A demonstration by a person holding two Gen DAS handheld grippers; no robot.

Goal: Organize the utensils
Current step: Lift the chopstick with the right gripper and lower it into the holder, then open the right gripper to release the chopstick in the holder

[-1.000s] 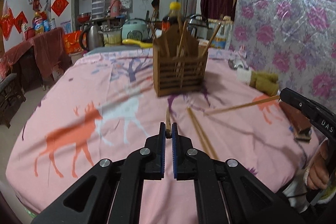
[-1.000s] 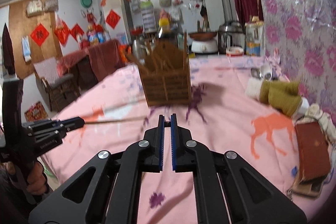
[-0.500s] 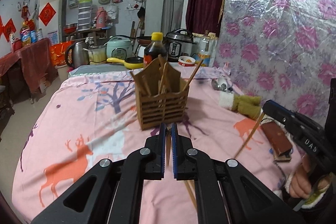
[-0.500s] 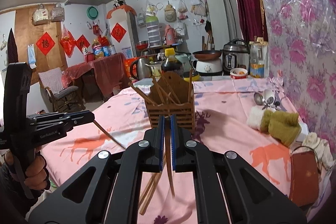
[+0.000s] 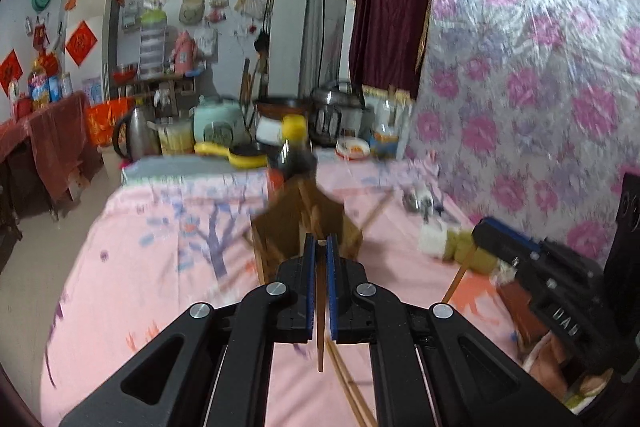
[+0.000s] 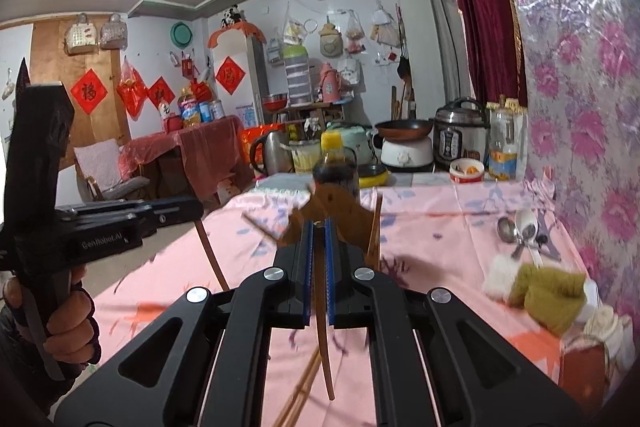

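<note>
Pink deer-print tablecloth (image 6: 440,227), brown wooden holder (image 6: 340,211), purple-flowered wall covering (image 5: 540,67), dark-red curtain (image 5: 390,7)

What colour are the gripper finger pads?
Blue pads, seen best in the right wrist view, clamped on a brown chopstick.

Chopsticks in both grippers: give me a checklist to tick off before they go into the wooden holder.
1. Left gripper shut on a chopstick: ok.
2. Right gripper shut on a chopstick: ok.
3. Both chopsticks hang roughly tip-down: ok.
4. Wooden holder upright on the table: ok.
5. Chopstick tips above the holder's opening: not ok, they hang lower and nearer than it.
6. Free room inside the holder: cannot tell, both views are blurred.
7. Loose chopsticks left on the table: not ok, still to collect.
</note>
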